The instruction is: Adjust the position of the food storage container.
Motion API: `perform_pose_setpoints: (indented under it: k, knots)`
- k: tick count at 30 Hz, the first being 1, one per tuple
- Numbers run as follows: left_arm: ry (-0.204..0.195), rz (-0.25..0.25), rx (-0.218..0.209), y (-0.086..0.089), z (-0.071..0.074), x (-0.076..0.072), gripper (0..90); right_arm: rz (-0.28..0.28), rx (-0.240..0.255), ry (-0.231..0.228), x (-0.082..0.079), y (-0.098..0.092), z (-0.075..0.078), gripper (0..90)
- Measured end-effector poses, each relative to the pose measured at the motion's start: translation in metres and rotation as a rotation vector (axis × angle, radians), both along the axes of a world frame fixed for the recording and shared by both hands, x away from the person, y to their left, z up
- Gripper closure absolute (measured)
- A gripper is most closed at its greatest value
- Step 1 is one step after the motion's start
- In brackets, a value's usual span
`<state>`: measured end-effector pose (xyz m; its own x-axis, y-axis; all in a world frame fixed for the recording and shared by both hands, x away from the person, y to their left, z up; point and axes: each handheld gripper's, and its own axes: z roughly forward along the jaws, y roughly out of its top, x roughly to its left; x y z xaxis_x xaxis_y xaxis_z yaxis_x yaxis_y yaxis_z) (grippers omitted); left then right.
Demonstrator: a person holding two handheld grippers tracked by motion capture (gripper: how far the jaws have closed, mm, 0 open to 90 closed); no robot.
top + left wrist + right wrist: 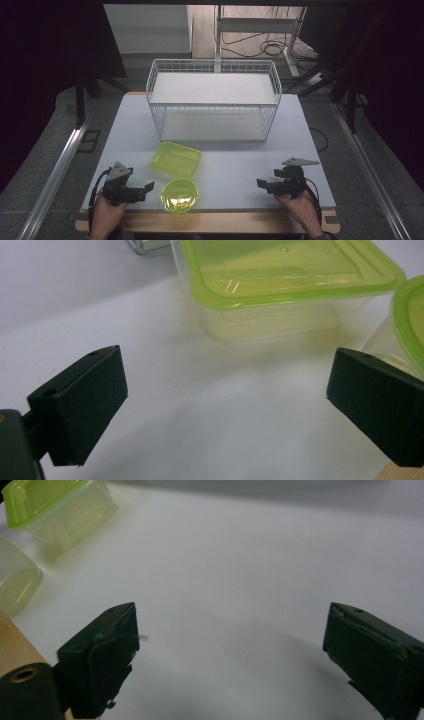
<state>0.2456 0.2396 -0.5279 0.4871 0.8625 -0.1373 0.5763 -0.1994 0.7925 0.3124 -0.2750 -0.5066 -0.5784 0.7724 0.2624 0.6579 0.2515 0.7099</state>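
A square green-lidded plastic container [176, 158] lies on the white table, and a round green-lidded one [180, 195] sits just in front of it near the table's front edge. My left gripper [148, 187] rests at the front left, open and empty, jaws pointing right at the round container. The left gripper view has the square container [285, 277] ahead and the round one [407, 320] by the right jaw. My right gripper [260, 183] rests at the front right, open and empty, pointing left. In its view the square container [57, 510] and round one [15, 580] lie far left.
A white wire basket [214, 100] with a shelf stands at the back middle of the table [235, 170]. A wooden strip [210, 222] runs along the table's front edge. Dark curtains and metal rails flank both sides.
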Motion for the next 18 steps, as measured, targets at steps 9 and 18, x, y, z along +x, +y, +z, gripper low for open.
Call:
perform_pose_setpoints:
  k: [9, 18]
  knots:
    - [0.026, -0.015, 0.033, -0.002, -0.002, 0.001, 4.4, 0.050, -0.075, -0.013, -0.002, 0.011, -0.001, 15.5]
    - [0.048, -0.041, 0.082, -0.009, 0.003, -0.002, 8.3, 0.062, -0.078, 0.000, -0.002, 0.013, -0.001, 19.1]
